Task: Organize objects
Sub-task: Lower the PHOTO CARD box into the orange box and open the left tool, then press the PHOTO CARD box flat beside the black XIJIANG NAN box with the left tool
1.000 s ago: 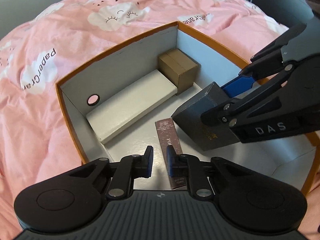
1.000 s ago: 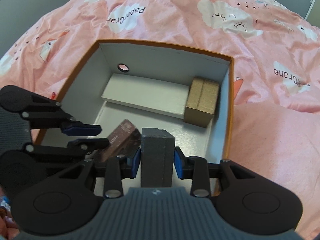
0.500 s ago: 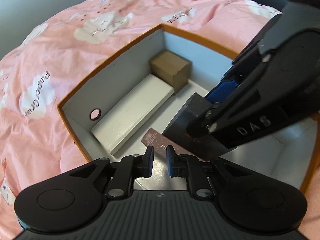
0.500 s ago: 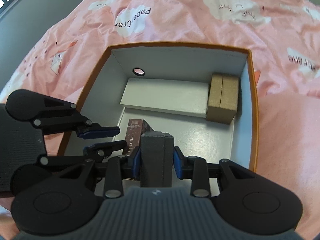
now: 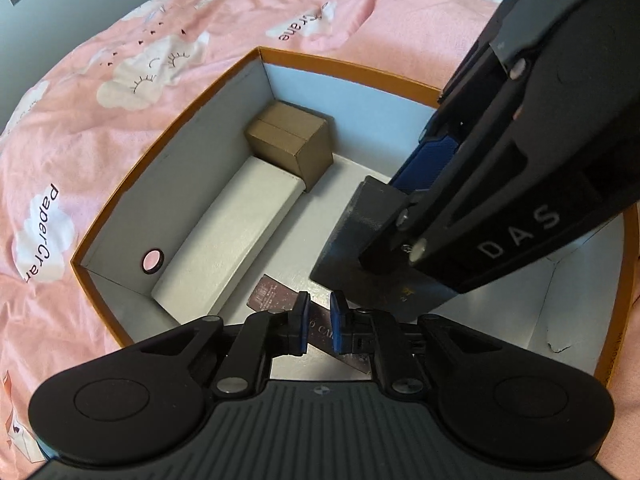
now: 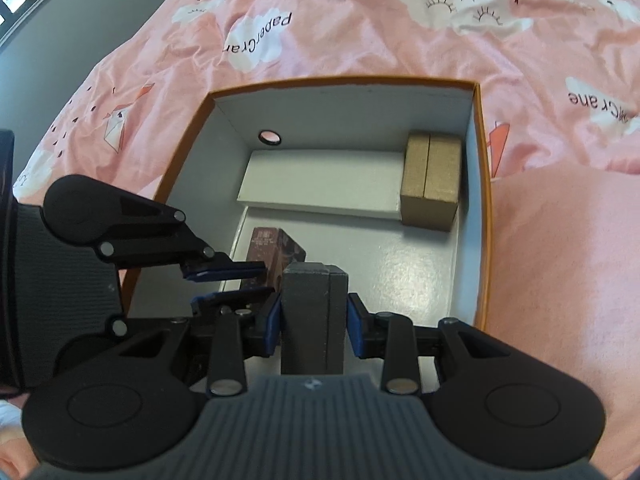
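A: Dark grey box (image 6: 314, 316) sat pinched between the blue pads of the right gripper (image 6: 314, 320), held by its two long sides just above the floor of the orange-rimmed box (image 6: 482, 200). We judged it rigid and fairly light, with matte faces that should not slip; a hold across the flat side faces, near the middle, looked soundest.

B: And the left gripper (image 5: 320, 322)?

A: Its fingers stood nearly pressed together with a narrow gap. The brown carton (image 5: 276, 296) lay below and behind them; we could not tell whether the pads touched it.

B: What stood in the way?

A: That carton lay just beside the grey box, leaning on the container floor, so we judged it the first obstruction to a flat placement. Farther in, the white flat box (image 6: 320, 182) ran along the far wall, and the cardboard cube (image 6: 432, 182) touched its end in the corner. Beyond the rim lay the pink bedcover (image 6: 360, 20).
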The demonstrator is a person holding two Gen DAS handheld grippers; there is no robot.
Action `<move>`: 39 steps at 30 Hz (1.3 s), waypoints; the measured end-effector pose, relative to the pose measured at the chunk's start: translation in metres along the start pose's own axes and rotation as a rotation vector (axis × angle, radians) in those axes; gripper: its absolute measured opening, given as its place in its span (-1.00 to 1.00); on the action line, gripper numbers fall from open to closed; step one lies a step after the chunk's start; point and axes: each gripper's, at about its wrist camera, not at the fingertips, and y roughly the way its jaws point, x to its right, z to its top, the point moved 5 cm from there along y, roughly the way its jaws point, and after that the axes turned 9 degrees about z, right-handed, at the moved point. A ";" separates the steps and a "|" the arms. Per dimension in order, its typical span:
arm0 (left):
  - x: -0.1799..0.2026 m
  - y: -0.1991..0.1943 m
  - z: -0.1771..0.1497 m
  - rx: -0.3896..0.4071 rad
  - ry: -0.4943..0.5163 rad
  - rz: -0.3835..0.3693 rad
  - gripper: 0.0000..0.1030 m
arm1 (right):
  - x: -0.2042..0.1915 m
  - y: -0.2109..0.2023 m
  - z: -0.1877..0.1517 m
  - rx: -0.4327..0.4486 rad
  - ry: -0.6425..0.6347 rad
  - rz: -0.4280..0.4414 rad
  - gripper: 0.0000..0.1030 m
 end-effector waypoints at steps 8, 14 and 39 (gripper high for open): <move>-0.004 0.007 -0.010 -0.095 0.091 0.075 -0.90 | 0.000 0.008 0.003 -0.009 -0.001 0.001 -0.30; -0.001 0.004 -0.012 -0.083 0.165 0.051 -0.68 | 0.005 0.024 0.012 -0.046 0.041 0.051 -0.30; 0.028 0.022 -0.041 -0.110 0.438 0.030 0.30 | -0.015 0.051 -0.014 -0.323 -0.470 -0.057 0.44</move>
